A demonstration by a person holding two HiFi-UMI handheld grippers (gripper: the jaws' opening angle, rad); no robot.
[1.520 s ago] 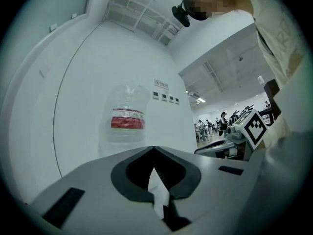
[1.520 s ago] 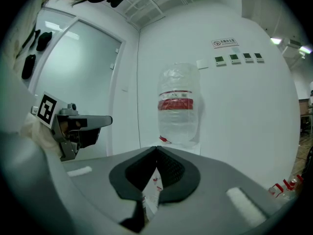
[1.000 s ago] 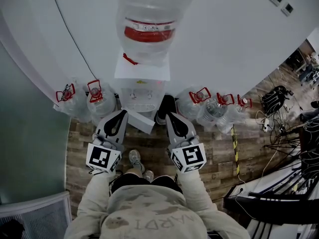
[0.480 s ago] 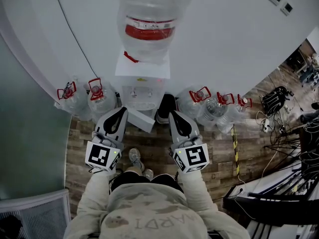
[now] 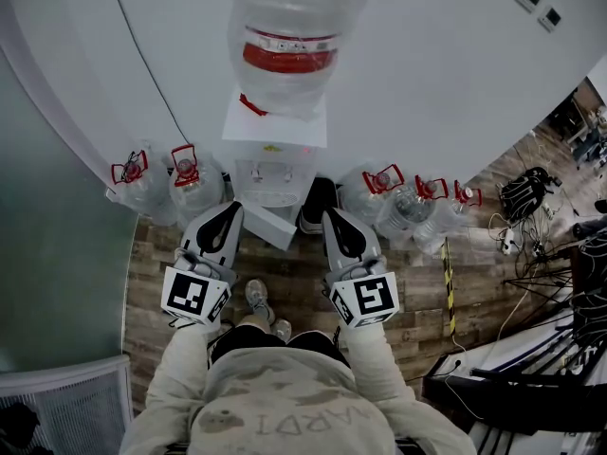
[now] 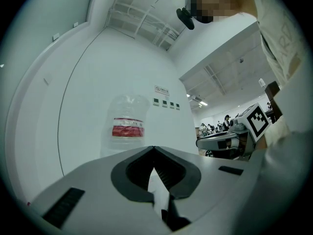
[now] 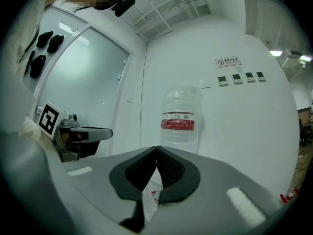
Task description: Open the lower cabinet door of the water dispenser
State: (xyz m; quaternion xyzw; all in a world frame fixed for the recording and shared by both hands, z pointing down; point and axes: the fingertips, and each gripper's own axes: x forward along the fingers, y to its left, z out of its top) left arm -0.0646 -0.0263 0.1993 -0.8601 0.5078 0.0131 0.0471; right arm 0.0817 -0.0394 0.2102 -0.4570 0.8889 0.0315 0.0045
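Observation:
The white water dispenser (image 5: 273, 171) stands against the wall with a big clear bottle (image 5: 289, 45) with a red label on top. At its foot a white panel (image 5: 268, 227) juts out at an angle; it looks like the lower door standing ajar. My left gripper (image 5: 228, 218) is just left of that panel and my right gripper (image 5: 334, 222) just right of it, both held level and apart from it. Both are shut with nothing between the jaws, as the left gripper (image 6: 153, 150) and right gripper (image 7: 156, 150) views show. The bottle (image 6: 127, 126) (image 7: 179, 121) rises behind the jaws.
Spare water bottles with red handles stand on the wooden floor left (image 5: 188, 186) and right (image 5: 384, 195) of the dispenser. A black object (image 5: 318, 203) sits at its right side. Cables (image 5: 531, 192) and a striped tape line (image 5: 448, 273) lie to the right. A glass wall (image 5: 57, 282) runs along the left.

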